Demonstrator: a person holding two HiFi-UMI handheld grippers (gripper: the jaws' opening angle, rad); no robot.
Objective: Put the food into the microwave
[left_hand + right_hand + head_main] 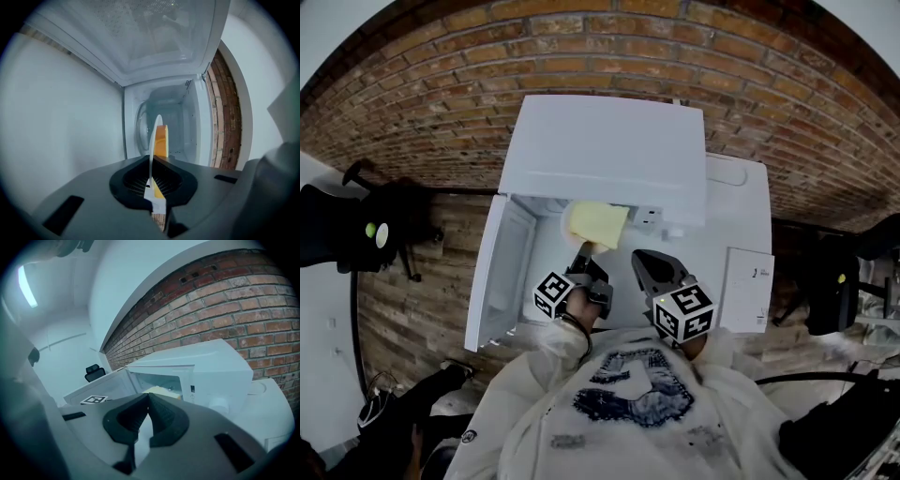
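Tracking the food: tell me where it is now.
Head view, centre: the food sits at the mouth of the open microwave, held by the left hand-held gripper.

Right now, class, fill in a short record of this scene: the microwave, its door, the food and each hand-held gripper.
Microwave: white, set against a brick wall
Door: swung open to the left
Food: yellow slice on a thin white plate, at the microwave's opening
Left hand-held gripper: shut on the plate's edge
Right hand-held gripper: shut, nothing between its jaws, outside the microwave
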